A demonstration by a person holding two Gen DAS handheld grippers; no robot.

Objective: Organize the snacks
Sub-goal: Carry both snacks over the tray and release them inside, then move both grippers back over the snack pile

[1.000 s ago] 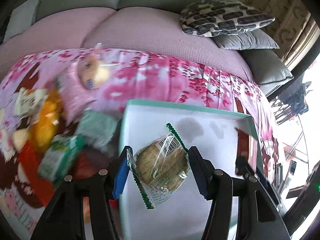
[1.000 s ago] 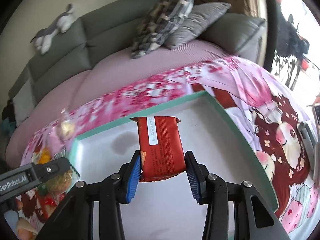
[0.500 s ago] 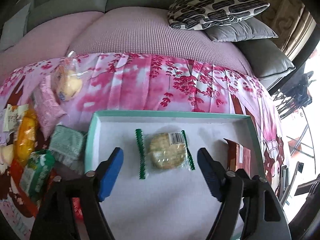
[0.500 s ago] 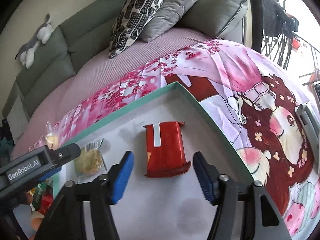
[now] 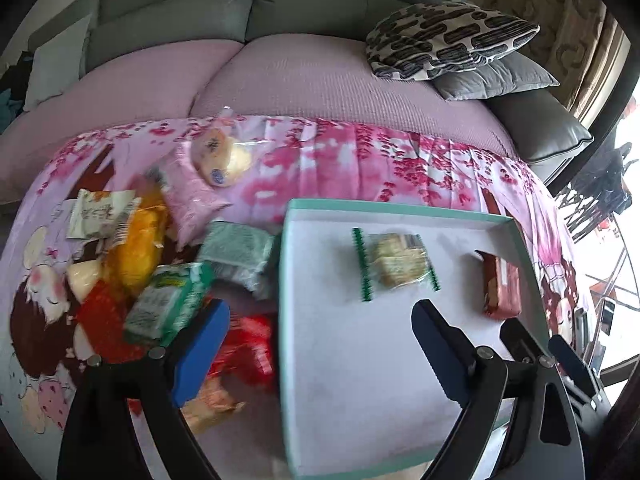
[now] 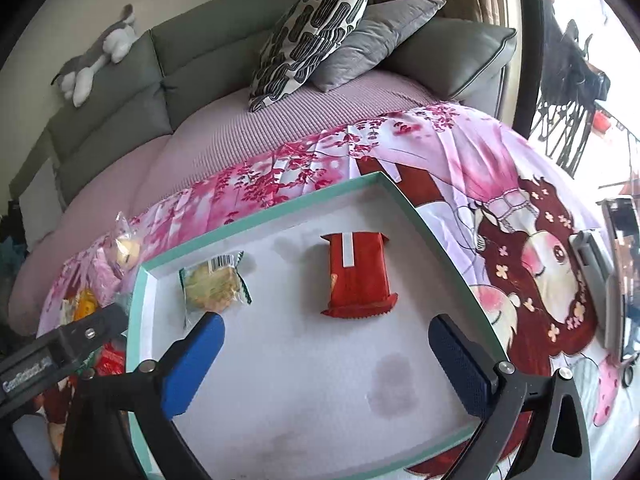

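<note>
Setting: grey sofa [image 5: 256, 12] behind, mauve ribbed seat cover, pink cartoon-print cloth [image 5: 320, 168] spread over the front as the work surface.
Cushions: black-and-white patterned cushion [image 6: 312, 36] leaning on a plain grey cushion [image 6: 376, 36], far right of the sofa.
Plush: grey-white plush toy [image 6: 96, 56] lying on the sofa back, seen in the right wrist view.
Tray: shallow white tray with teal rim [image 5: 384, 210] on the cloth, right of the snack pile.
Cracker pack: clear cracker pack with green crimped ends [image 5: 396, 264], flat on the tray floor near the far edge, toward the far left corner [image 6: 212, 286].
Red pack: red snack packet [image 6: 356, 276] flat on the tray floor, right of the cracker pack, apart from it, closer to the right rim [image 5: 500, 284].
Loose pile: left of the tray on the cloth, blurry; green packet [image 5: 168, 304], pale green pack [image 5: 240, 256] against the tray's left rim, yellow-orange pack [image 5: 138, 256], pink pack [image 5: 192, 192], white pack [image 5: 100, 212], red wrapper [image 5: 244, 352].
Bun: clear-bagged round bun [image 5: 224, 156] at the far edge of the pile.
Left gripper [image 5: 320, 344]: jaws wide and opening, nothing between the blue pads, straddling the tray's left rim, nearer than the cracker pack.
Right gripper [image 6: 326, 364]: jaws very wide and opening, empty, over the tray floor; red pack lies beyond the tips, untouched.
</note>
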